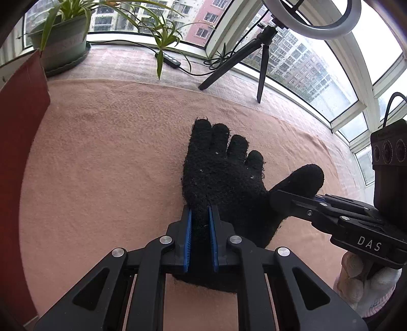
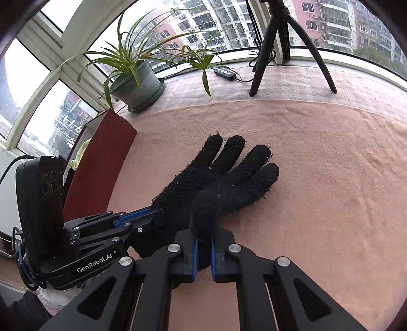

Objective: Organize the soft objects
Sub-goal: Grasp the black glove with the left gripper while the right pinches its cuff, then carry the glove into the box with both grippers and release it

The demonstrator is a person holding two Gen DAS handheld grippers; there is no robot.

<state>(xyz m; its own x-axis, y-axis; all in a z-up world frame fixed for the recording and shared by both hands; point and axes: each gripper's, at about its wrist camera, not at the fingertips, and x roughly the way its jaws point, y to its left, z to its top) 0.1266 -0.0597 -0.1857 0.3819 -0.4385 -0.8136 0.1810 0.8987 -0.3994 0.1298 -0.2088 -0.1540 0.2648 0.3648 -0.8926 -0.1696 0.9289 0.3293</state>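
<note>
We see a table [image 1: 101, 152] draped in pink terry cloth, running to a curved bay window [image 1: 318, 76] with apartment blocks outside in grey daylight. At upper left a potted spider plant [image 1: 63, 38]; upper right, a ring light [image 1: 313, 23] on a tripod [image 1: 262, 56].

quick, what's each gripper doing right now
left gripper: shut on the black knitted glove, at its cuff edge.
right gripper: shut on the glove's thumb.

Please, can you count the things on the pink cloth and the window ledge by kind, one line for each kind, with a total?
Black glove: 1
Potted plant: 1
Tripod: 1
Ring light: 1
Cable remote: 1
Tongs: 2, left tongs and right tongs, both shut on the glove
Total: 7
</note>
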